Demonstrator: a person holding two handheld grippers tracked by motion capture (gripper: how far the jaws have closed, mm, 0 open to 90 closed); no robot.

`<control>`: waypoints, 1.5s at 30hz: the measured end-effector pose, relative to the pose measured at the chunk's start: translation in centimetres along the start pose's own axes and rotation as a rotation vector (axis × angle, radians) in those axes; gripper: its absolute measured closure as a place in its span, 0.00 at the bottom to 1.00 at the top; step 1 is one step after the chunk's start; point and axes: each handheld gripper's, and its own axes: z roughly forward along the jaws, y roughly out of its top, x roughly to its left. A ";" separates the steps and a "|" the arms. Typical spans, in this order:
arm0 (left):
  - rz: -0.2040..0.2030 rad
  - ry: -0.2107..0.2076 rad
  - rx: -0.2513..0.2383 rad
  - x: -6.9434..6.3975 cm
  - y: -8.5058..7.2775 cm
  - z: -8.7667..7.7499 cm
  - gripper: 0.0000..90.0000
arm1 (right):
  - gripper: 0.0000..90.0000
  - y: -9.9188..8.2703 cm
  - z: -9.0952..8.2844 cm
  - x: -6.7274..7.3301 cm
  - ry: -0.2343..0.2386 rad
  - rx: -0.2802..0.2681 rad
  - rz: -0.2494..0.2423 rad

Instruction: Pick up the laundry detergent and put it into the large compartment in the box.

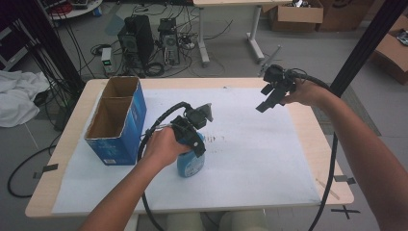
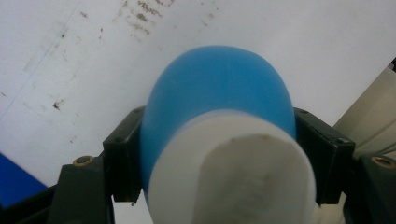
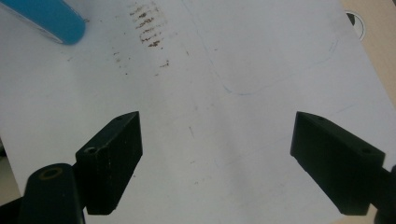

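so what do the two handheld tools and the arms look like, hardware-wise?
Both are black two-jaw units with blocky rectangular pads that show small screw holes. The left tool carries a grey three-cornered plate on top and trails a thick black cable off the table's near edge. The right tool has its own black cable looping down. Forearms are bare, with no sleeves or gloves visible.

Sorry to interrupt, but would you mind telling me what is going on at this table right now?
A person is working at the table with a hand-held claw in each hand. The left claw is closed around a blue bottle with a white cap, its jaws pressing on both sides, with the bottle standing on the white sheet. The right claw is held open and empty above the sheet, off to the right. An open blue cardboard box stands at the left of the table.
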 end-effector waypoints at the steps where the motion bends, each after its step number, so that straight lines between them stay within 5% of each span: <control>1: -0.003 -0.001 -0.001 0.0 0.0 0.0 0.34 | 0.19 0.0 0.0 0.0 0.001 0.000 0.002; 17: 0.020 0.007 -0.012 0.0 0.0 -1.6 0.42 | 0.19 -0.2 0.0 -0.1 0.001 -0.004 0.005; 23: -0.006 0.004 -0.008 0.4 0.4 -5.2 0.42 | 0.19 -0.4 0.1 -0.1 0.003 0.001 0.004; 33: -0.102 0.086 -0.053 1.7 1.0 -13.2 0.42 | 0.19 -0.4 -0.1 0.1 0.007 -0.003 -0.002; 45: -0.304 0.131 -0.118 5.4 0.6 -21.2 0.42 | 0.19 -0.5 -0.8 0.0 -0.022 -0.004 -0.004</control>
